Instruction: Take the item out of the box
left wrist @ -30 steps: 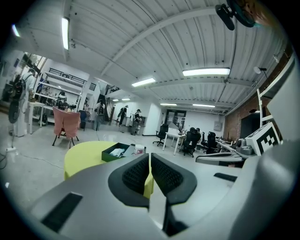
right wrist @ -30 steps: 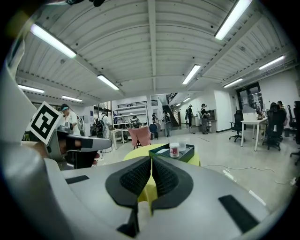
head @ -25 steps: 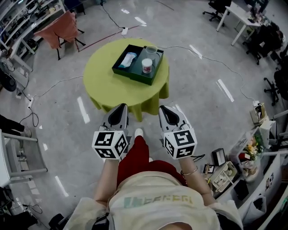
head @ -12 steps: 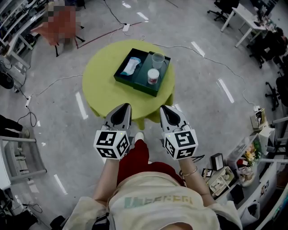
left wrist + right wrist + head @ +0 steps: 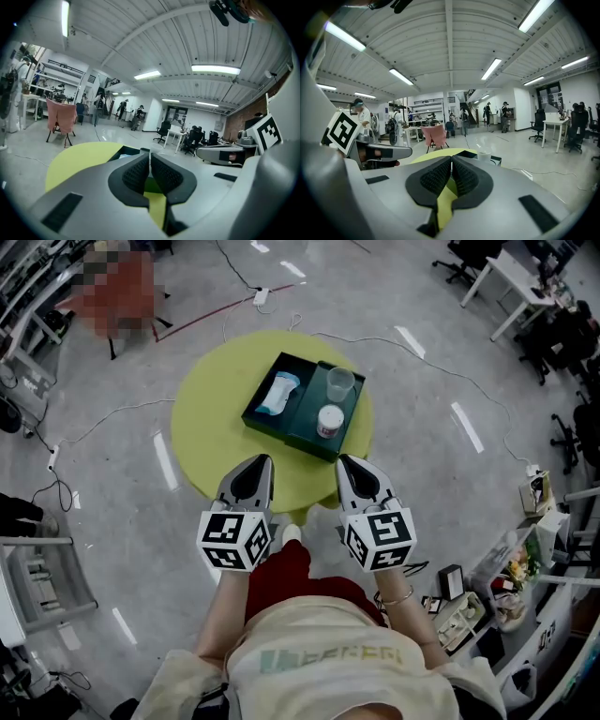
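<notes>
A dark green box (image 5: 292, 430) lies on a round yellow-green table (image 5: 211, 418). Its left compartment holds a blue-and-white pouch (image 5: 278, 393). Its right compartment holds a clear cup (image 5: 340, 382) and a white jar (image 5: 329, 418). My left gripper (image 5: 259, 463) and right gripper (image 5: 347, 463) hover side by side over the table's near edge, short of the box. Both are shut with nothing between the pads. In the left gripper view the shut left gripper (image 5: 150, 157) points at the box (image 5: 123, 151). In the right gripper view the cup (image 5: 483, 155) shows beyond the shut right gripper (image 5: 451, 161).
Cables (image 5: 112, 413) run across the grey floor around the table. A chair draped in pink cloth (image 5: 117, 292) stands at the far left. Desks and office chairs (image 5: 511, 282) fill the far right, and a cluttered bench (image 5: 487, 592) lies at the near right.
The table and box have drawn closer and lower in the head view as the person walks toward them. Both grippers stay shut, side by side.
</notes>
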`<state>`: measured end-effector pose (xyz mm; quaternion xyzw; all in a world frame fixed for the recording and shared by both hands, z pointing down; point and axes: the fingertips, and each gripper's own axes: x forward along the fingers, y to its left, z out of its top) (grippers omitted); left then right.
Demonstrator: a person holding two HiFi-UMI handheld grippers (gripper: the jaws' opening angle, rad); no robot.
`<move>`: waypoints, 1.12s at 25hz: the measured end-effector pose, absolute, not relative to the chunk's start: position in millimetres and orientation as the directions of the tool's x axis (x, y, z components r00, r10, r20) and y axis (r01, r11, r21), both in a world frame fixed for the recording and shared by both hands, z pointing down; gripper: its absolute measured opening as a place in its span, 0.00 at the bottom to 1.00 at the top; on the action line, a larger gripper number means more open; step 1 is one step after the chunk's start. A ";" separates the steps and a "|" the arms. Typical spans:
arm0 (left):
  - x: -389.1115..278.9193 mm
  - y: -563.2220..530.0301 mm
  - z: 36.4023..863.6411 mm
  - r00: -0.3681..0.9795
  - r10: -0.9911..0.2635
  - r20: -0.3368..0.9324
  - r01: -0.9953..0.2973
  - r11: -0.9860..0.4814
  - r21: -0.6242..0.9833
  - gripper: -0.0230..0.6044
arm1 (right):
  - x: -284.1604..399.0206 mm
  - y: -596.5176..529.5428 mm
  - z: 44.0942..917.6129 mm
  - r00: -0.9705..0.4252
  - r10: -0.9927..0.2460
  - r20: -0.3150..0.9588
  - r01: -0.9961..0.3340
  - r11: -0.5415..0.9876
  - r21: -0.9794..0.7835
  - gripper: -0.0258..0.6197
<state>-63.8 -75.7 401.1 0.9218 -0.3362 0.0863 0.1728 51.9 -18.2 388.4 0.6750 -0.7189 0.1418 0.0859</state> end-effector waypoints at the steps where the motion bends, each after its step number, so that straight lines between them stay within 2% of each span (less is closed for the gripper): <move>1: -63.7 -80.4 401.1 0.759 -0.590 0.275 -0.650 -0.714 0.260 0.09 | 51.8 -23.3 388.4 -0.075 -0.946 0.316 -0.995 0.050 -0.088 0.10; 13: -59.0 -131.8 407.3 0.770 -0.566 0.294 -0.633 -0.733 0.249 0.09 | 56.0 -73.8 382.5 -0.038 -0.947 0.318 -0.998 0.018 -0.064 0.10; 28: -48.0 -149.5 403.3 0.789 -0.540 0.293 -0.606 -0.763 0.225 0.09 | 55.6 -85.8 383.0 -0.032 -0.944 0.328 -0.998 0.016 -0.053 0.10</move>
